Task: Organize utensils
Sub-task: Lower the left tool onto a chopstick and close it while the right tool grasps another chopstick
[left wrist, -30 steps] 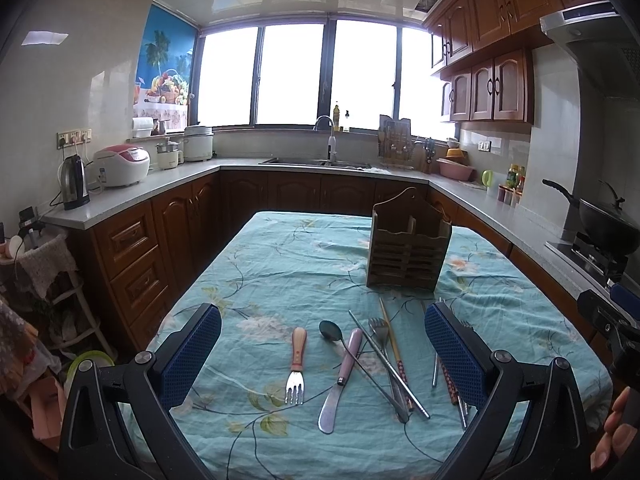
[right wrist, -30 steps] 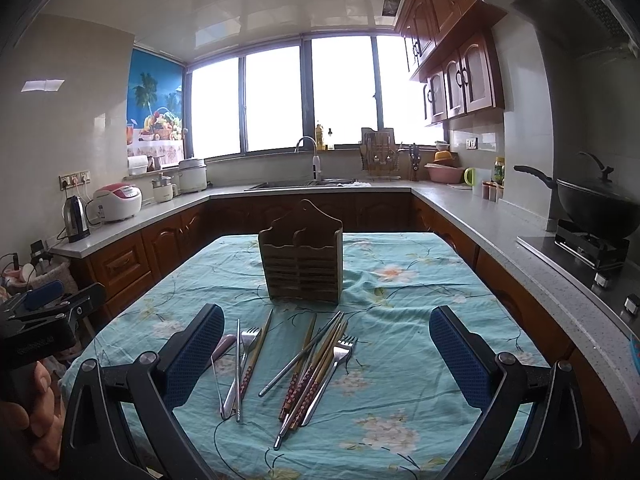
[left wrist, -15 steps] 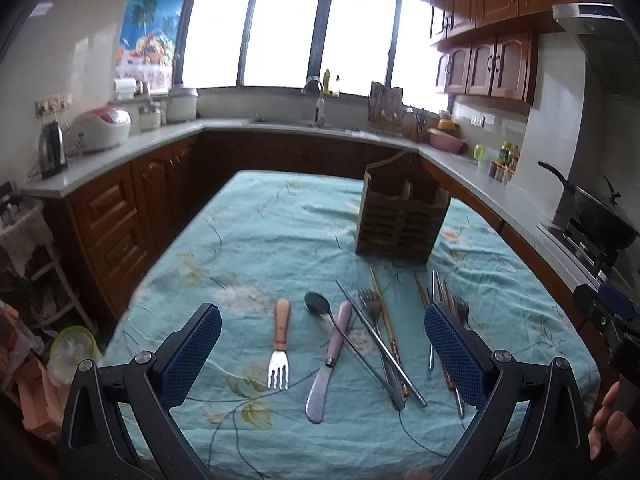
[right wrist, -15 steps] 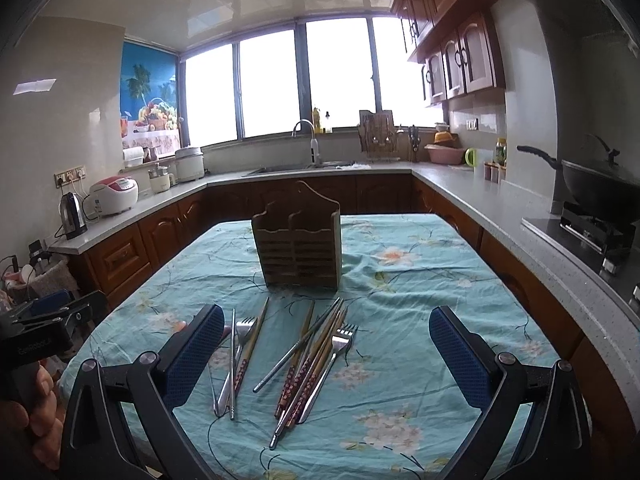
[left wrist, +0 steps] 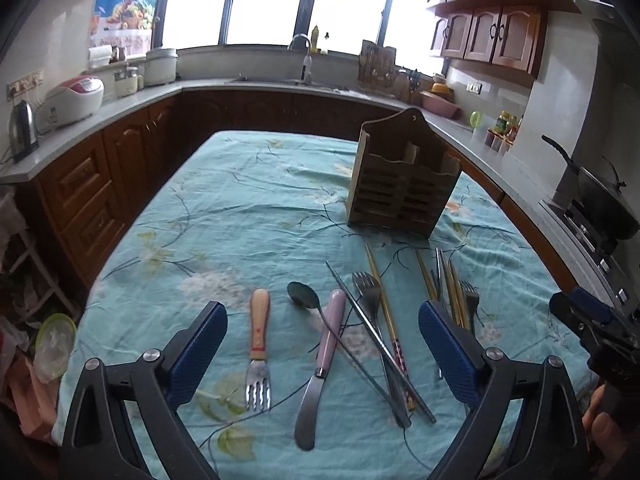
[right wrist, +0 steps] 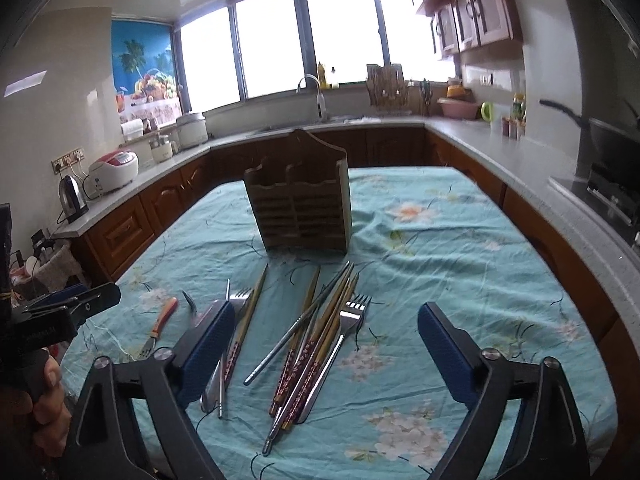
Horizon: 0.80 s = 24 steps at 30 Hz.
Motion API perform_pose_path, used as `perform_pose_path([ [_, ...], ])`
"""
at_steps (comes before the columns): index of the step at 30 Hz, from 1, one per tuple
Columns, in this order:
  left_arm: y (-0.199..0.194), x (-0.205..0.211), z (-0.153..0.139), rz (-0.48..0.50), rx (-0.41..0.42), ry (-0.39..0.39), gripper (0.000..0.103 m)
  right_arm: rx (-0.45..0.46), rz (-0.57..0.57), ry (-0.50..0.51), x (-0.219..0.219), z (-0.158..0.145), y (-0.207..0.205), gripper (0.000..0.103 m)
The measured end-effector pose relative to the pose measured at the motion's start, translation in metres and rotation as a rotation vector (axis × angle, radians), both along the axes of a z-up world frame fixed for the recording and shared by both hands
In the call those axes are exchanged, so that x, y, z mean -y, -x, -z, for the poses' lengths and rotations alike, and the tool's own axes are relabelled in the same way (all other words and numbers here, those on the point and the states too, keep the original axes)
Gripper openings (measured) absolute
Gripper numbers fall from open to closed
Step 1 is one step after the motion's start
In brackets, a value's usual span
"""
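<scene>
Two grippers are held above loose cutlery on the teal tablecloth (left wrist: 248, 200). The left gripper (left wrist: 322, 350) and right gripper (right wrist: 326, 344) are spread wide but closing, nothing pinched. From the wooden caddy (left wrist: 402, 192), the wooden-handled fork (left wrist: 259, 344) and pink-handled knife (left wrist: 322, 364) are seen at seven o'clock, the chopsticks (right wrist: 316, 344) and steel fork (right wrist: 338, 344) at six. All are judged light, stiff and slippery; mid-handle is best pinched.
</scene>
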<state>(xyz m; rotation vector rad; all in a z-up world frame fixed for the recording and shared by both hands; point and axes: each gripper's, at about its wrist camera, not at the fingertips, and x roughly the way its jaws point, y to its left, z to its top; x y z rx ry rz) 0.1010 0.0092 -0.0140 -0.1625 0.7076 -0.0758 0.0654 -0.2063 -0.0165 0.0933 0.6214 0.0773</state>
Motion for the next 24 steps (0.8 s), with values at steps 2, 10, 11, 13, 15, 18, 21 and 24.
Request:
perform_pose_path([
  [2,-0.011,0.0,0.001,0.005,-0.014,0.001,0.09,-0.021,0.0,-0.006,0.001,0.003,-0.009,0.085],
  [10,-0.061,0.005,0.012,0.036,-0.093,-0.009,0.078,-0.092,0.0,-0.046,0.013,0.015,-0.049,0.064],
  [11,-0.067,0.006,0.013,0.039,-0.1,-0.011,0.077,-0.099,0.001,-0.051,0.014,0.017,-0.055,0.062],
  [13,-0.081,0.007,0.016,0.043,-0.112,-0.018,0.074,-0.122,0.0,-0.065,0.017,0.022,-0.067,0.057],
  [15,-0.093,0.009,0.018,0.048,-0.126,-0.019,0.069,-0.143,0.002,-0.075,0.018,0.027,-0.077,0.054],
  [18,-0.112,0.014,0.022,0.058,-0.145,-0.02,0.066,-0.176,0.001,-0.088,0.021,0.035,-0.094,0.048],
  [21,-0.131,0.019,0.029,0.064,-0.167,-0.033,0.062,-0.206,0.003,-0.092,0.024,0.042,-0.11,0.043],
  [24,-0.153,0.023,0.039,0.079,-0.208,-0.017,0.059,-0.233,0.001,-0.092,0.026,0.05,-0.126,0.039],
])
